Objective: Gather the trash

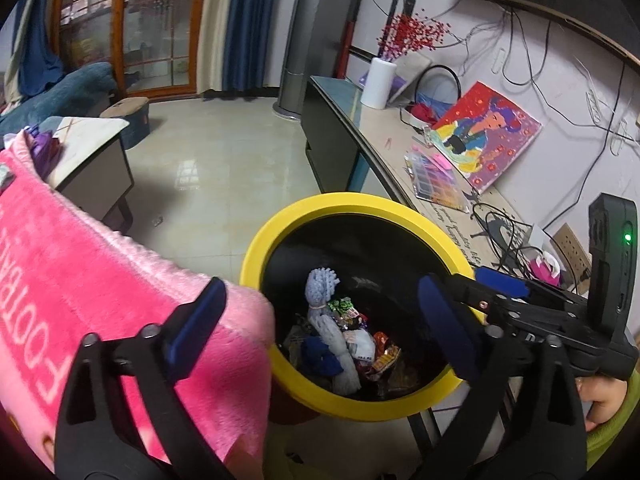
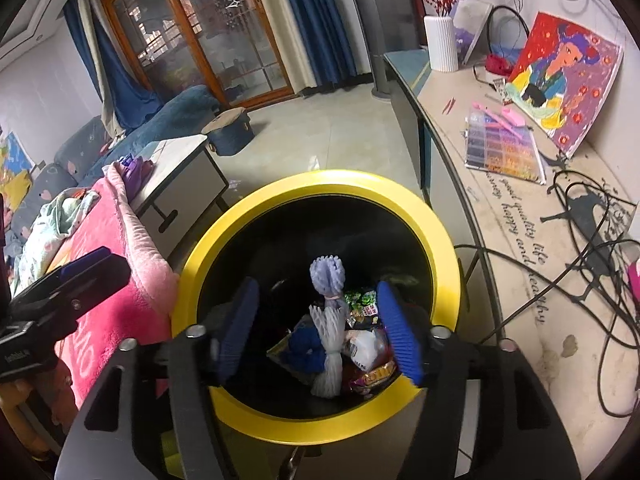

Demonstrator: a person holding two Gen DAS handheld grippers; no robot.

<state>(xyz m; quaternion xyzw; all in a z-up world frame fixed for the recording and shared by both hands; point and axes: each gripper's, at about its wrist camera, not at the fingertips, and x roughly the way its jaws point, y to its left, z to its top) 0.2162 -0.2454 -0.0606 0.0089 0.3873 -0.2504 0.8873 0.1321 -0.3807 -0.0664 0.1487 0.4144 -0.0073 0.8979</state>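
A round bin with a yellow rim (image 1: 340,202) (image 2: 320,180) and black inside stands on the floor. It holds a grey-lilac foam fruit net (image 1: 332,320) (image 2: 330,320), a blue scrap (image 1: 320,354) (image 2: 306,346), a white packet (image 2: 366,346) and colourful snack wrappers (image 1: 384,354) (image 2: 376,372). My left gripper (image 1: 324,320) is open and empty, above the bin's left side. My right gripper (image 2: 318,328) is open and empty, right over the bin's mouth. The right gripper (image 1: 500,284) also shows in the left wrist view, over the bin's right rim.
A pink plush blanket (image 1: 100,280) (image 2: 116,248) lies just left of the bin. A long console table (image 1: 440,184) (image 2: 500,200) with cables, a bead box, a painting and a white vase runs along the right. A low table (image 2: 180,172) and sofa stand behind.
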